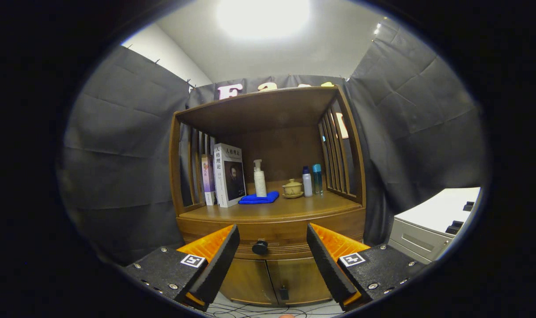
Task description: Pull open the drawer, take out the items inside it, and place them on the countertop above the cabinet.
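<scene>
Tool (pixel 272 247) is sitting nearest the camera, fingers (pixel 217 260) spread wide and released, gripping nothing. Between the fingers and beyond them the drawer (pixel 272 238) is staying closed, its dark round knob (pixel 260 247) showing in the gap, apart from both fingers. Drawer contents are hidden. Below the drawer, two cabinet doors (pixel 272 278) are shut, a small dark latch (pixel 284 292) at their lower seam. Cables (pixel 250 311) are lying on the floor in front. Above the drawer the worktop (pixel 272 208) is carrying two upright books (pixel 226 174) at the left, a blue cloth (pixel 259 198) with a white pump bottle (pixel 259 179) just behind it, a small lidded teacup on a saucer (pixel 292 188), and two small bottles (pixel 312 180) beside the right slats. A pale grey cabinet (pixel 431 225) is standing well apart on the right.
</scene>
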{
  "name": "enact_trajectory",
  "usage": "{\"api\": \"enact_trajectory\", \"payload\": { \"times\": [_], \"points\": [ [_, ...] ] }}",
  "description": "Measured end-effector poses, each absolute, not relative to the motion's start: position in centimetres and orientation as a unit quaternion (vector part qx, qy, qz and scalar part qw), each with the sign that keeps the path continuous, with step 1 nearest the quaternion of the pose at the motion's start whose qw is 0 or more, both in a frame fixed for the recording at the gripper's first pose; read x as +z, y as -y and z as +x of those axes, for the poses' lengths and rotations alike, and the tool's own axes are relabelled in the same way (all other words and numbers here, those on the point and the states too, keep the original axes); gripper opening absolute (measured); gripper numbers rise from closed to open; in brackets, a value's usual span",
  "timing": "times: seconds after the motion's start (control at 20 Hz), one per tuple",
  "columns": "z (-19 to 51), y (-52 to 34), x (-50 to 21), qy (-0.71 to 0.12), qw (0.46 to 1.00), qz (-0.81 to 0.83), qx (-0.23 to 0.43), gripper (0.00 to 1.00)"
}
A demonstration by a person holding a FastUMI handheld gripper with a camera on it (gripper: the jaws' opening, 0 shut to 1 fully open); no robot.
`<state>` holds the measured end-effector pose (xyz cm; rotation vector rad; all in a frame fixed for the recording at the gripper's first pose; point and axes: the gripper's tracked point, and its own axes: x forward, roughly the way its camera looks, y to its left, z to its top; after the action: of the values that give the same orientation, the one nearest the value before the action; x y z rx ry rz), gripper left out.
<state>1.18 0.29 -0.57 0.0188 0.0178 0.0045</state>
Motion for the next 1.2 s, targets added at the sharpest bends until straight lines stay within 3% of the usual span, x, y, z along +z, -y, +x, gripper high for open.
{"api": "enact_trajectory", "payload": {
  "times": [0.6,1.2],
  "points": [
    [6.9,-1.5,-2.6,-0.03,0.999,0.013,0.004,0.95],
    [12.8,-3.7,-9.8,-0.094,0.995,-0.007,0.022,0.95]
  ]
}}
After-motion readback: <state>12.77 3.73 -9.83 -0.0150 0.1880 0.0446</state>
